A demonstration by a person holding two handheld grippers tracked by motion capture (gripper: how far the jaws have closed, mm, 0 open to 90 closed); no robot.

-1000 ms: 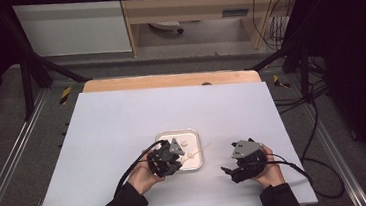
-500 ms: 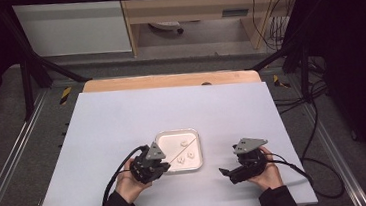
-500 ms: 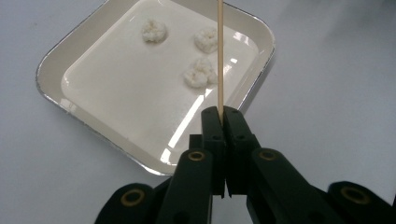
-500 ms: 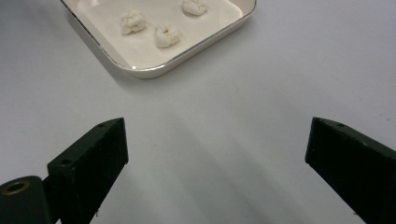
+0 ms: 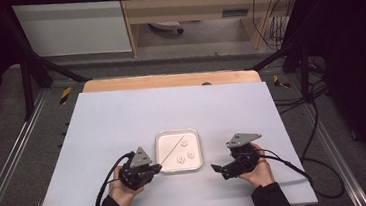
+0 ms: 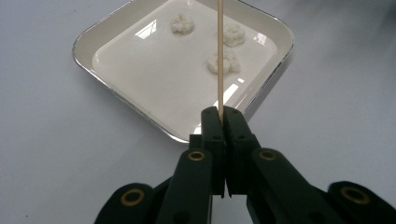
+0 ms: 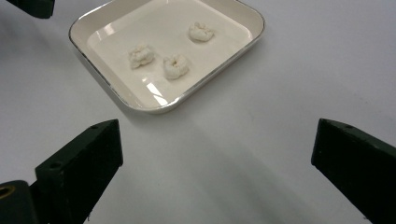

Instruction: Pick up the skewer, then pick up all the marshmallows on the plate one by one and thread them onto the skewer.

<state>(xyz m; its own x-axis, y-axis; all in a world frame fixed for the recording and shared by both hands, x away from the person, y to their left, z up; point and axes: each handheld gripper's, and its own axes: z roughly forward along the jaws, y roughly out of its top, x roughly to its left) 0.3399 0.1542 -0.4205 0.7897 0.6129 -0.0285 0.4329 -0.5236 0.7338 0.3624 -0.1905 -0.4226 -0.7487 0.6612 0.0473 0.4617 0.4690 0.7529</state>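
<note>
We hold our left hand-held gripper (image 5: 157,168) clamped shut at lower centre-left; our right hand-held gripper (image 5: 217,171) spreads wide at lower right.

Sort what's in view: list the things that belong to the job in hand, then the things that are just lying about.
In the job:
- wooden skewer, clamped in the left tool
- white tray
- three white popcorn-like pieces in the tray
- right tool, jaws wide apart, beside the tray

Lying about:
- loose cables on the floor at the right
- wooden board along the table's far edge
</note>
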